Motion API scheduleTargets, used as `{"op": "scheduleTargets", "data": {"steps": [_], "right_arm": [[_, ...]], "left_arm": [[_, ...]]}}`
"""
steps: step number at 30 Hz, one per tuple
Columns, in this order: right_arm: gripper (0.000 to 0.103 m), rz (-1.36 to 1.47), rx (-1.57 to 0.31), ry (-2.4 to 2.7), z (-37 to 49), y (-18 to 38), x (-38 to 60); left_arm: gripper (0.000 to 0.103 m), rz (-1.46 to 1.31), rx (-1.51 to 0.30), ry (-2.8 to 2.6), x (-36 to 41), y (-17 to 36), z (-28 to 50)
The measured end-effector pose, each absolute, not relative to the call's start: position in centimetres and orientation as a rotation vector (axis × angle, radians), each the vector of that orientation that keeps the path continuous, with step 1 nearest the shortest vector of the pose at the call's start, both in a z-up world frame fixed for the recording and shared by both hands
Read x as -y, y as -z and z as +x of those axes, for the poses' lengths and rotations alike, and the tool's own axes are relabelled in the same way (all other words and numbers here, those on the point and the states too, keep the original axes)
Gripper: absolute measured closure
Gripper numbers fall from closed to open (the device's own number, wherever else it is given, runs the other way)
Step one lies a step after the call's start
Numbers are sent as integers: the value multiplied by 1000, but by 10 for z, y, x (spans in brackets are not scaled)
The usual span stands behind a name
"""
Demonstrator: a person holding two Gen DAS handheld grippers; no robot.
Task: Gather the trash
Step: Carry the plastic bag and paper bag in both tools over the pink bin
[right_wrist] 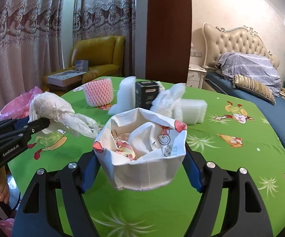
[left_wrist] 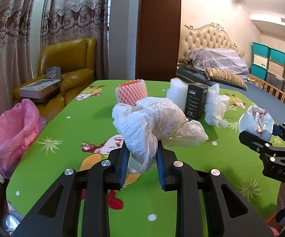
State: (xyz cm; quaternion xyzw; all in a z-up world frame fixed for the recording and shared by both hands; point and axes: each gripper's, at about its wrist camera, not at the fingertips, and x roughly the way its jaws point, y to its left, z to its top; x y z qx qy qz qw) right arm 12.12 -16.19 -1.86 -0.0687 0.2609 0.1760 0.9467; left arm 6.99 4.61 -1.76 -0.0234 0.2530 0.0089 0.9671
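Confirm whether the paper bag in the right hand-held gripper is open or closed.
Open: the paper bag's mouth gapes upward, showing crumpled paper inside, with blue fingers pressing its sides.

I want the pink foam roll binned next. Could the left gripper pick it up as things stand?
Probably not yet: the left gripper is shut on the crumpled plastic bag, so its jaws are taken. The pink foam roll stands beyond, with nothing else between.

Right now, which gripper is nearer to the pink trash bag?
Left. The left gripper, shut on a crumpled plastic bag, is beside the pink trash bag; the right gripper, holding a paper bag, is farther away.
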Motion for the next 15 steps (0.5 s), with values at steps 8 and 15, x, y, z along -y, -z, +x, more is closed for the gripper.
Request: {"op": "scheduleTargets", "data": {"steps": [8,15], "right_arm": [[30,-190,-552,-443,116,23,123],[30,-238,-558,-558,116,19,75]], "left_arm": [[80,-26,-490,-56,-74,21,45],[80,-27,-460,-150,-121,23,17]]}}
